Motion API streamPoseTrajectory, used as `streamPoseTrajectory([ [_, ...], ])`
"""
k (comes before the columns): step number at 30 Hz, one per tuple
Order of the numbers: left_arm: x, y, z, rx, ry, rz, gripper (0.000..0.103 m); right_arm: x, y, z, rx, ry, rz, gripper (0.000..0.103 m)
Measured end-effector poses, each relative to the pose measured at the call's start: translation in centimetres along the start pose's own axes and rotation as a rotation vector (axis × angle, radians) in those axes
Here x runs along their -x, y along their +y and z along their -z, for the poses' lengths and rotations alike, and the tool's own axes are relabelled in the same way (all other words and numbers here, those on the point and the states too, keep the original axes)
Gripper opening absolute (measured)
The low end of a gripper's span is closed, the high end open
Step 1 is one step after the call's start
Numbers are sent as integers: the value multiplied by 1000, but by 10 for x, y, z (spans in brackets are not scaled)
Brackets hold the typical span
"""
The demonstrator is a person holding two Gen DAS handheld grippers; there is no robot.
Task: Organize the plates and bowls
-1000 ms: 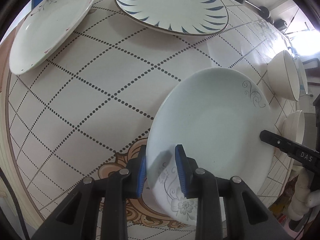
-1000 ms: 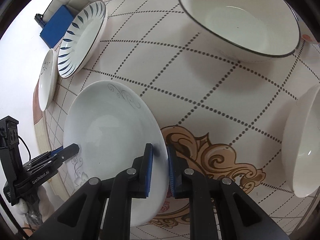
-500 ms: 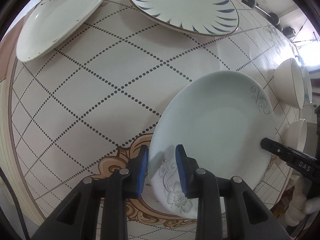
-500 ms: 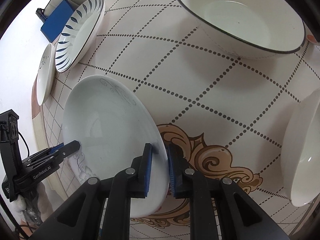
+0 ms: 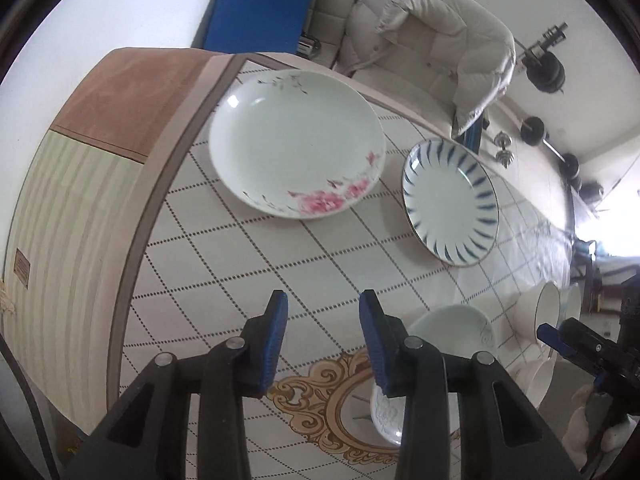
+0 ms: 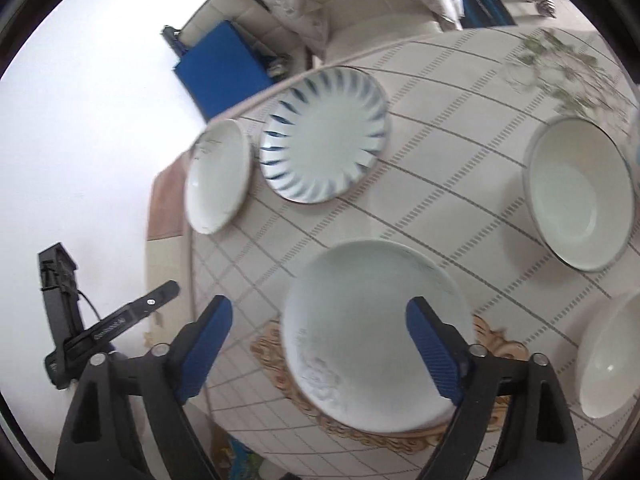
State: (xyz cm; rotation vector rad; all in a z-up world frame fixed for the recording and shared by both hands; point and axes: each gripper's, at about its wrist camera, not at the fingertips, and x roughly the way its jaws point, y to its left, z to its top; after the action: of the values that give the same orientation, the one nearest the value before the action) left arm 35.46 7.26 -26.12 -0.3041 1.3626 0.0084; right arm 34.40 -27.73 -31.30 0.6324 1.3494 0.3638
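A white plate with grey flowers [image 6: 372, 340] lies flat on the tablecloth's gold ornament. My right gripper [image 6: 320, 304] hangs above it, its jaws opening wide, and neither pad touches the plate. In the left wrist view the same plate [image 5: 452, 328] shows low on the right, partly behind a finger. My left gripper [image 5: 323, 300] is above bare cloth with its jaws opening and nothing between them. Further back sit a pink-flowered plate [image 5: 296, 144] and a blue-striped plate [image 5: 450, 204]. A large white bowl [image 6: 580, 196] stands at the right.
A second white bowl [image 6: 612, 360] sits at the right edge of the round table [image 5: 240, 260], whose rim curves along the left. A plant in a glass [image 6: 560, 56] stands at the back right. Behind the table are a sofa with a white jacket [image 5: 440, 28] and a blue pad [image 5: 260, 4].
Both grippers have let go of the grey-flowered plate, which now rests on the table. Both have risen and pulled back, so more of the table and room shows.
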Motion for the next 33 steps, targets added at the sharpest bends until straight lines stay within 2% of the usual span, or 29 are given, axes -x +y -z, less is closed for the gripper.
streamPoseTrajectory([
  [2,-4,23,-19,58,-7,24,35,-12,33,-22,29,19,-35,93],
  [5,-15,56,-48,145,-5,53,35,-38,83,-54,115,37,-18,93],
  [10,-56,107,-90,247,62,107,35,-95,144,-115,237,84,15,93],
  [14,-96,126,-114,263,116,117,35,-154,164,-163,254,139,93,93],
  [20,-135,133,-131,261,167,144,35,-226,160,-209,264,218,166,90],
  [27,-145,123,-142,209,161,151,33,-274,148,-225,280,305,166,64],
  [31,-147,114,-146,180,156,158,28,-284,145,-227,295,334,165,41],
  [32,-146,112,-145,167,150,139,28,-285,144,-227,297,331,174,38],
  [33,-145,111,-145,158,146,127,28,-285,143,-226,300,324,187,31],
])
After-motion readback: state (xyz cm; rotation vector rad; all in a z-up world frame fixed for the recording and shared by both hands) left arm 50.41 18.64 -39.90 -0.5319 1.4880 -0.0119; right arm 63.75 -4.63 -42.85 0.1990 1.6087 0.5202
